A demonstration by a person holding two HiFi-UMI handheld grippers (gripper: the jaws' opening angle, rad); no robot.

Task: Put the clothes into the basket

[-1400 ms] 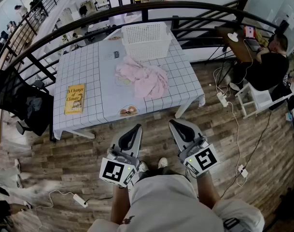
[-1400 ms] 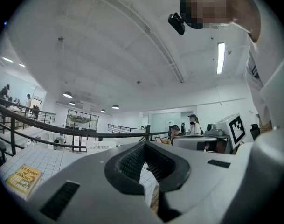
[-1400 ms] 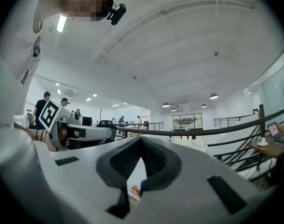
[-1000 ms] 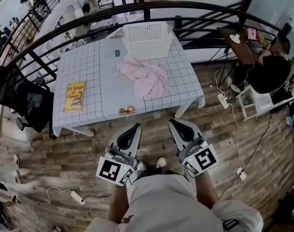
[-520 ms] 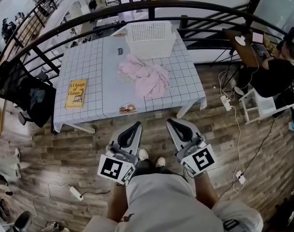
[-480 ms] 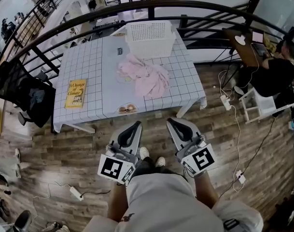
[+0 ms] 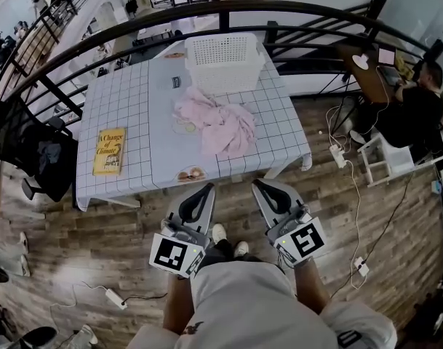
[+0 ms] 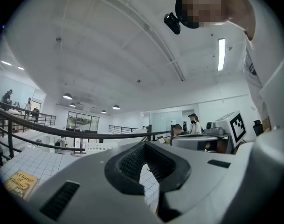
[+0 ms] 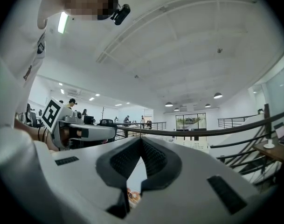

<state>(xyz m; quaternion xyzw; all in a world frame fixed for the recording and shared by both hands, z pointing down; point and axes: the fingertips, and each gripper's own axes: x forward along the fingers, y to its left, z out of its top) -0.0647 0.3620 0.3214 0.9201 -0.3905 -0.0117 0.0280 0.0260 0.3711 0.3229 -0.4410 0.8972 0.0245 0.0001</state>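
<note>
My left tool (image 7: 206, 190) and right tool (image 7: 259, 185) are both closed and empty, short of the grid-checked table (image 7: 134, 100), where crumpled pink clothes (image 7: 217, 122) lie just beside the white perforated plastic basket (image 7: 223, 78).

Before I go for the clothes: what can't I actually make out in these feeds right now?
Pink clothes: head view, bunched folds hide how many pieces there are.
Both gripper views: the left tongs and right tongs, both shut, block the clothes.
Dark item beside the basket: head view, too small to identify.
Round thing: head view, partly under the clothes.
</note>
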